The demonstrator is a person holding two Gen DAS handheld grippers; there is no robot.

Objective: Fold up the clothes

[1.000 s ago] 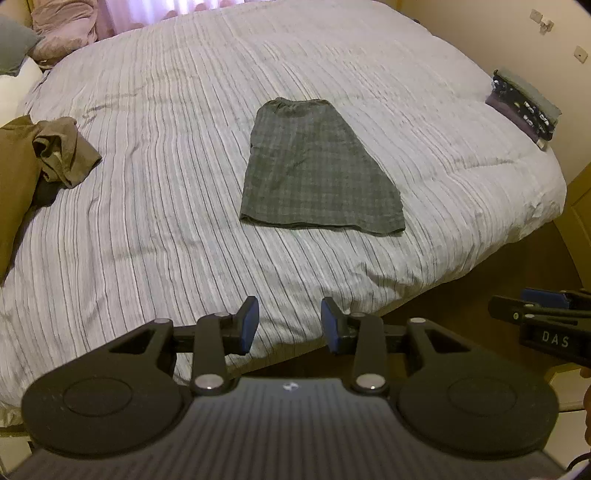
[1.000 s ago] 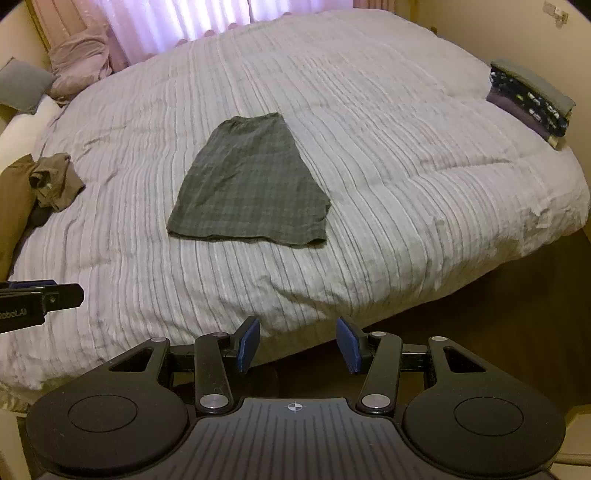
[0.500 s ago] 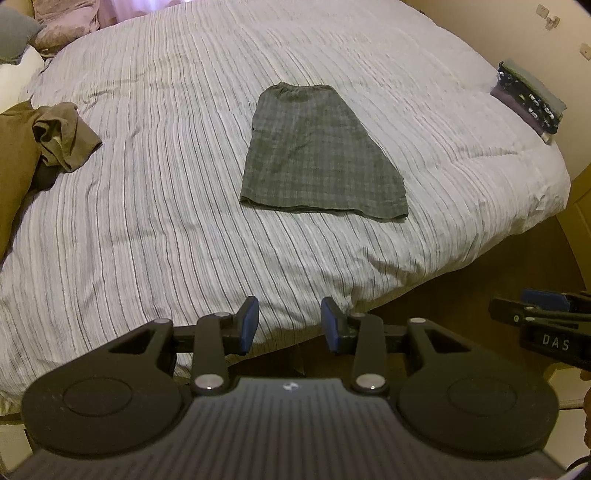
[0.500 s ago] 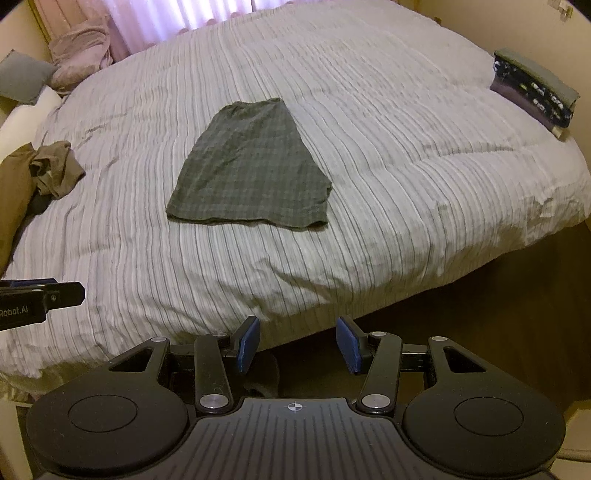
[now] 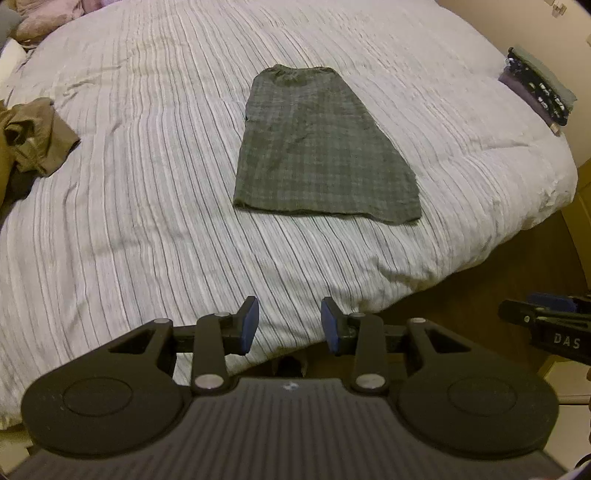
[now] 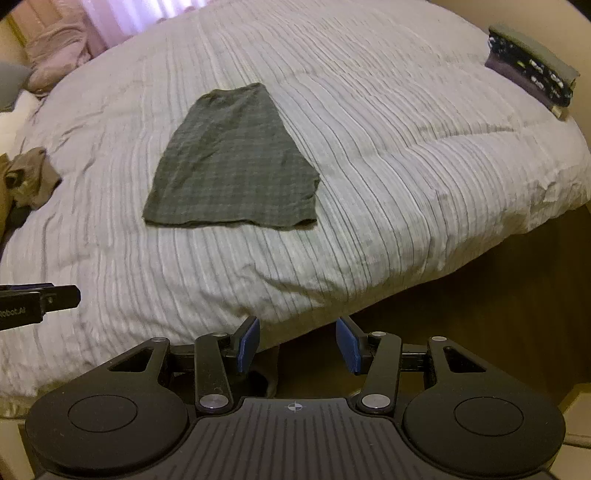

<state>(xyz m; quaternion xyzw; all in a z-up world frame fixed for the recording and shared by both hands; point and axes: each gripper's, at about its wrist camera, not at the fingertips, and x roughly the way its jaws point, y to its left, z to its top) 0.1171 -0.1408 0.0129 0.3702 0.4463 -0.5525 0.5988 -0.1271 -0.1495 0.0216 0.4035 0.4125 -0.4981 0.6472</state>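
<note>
Our left tool (image 5: pixel 288 325) and right tool (image 6: pixel 297 345), both part-open and empty, hang short of the plaid skirt (image 5: pixel 321 155), whose length runs straight away from us, hem nearest, closer to the left tool.

This is a bedroom in a home. A large bed (image 5: pixel 147 221) under a striped grey duvet fills the view, with pillows (image 6: pixel 55 55) and a pink curtain (image 6: pixel 147 11) at eleven o'clock, folded clothes (image 6: pixel 532 77) stacked at two o'clock, and wooden floor (image 6: pixel 480 314) below.
</note>
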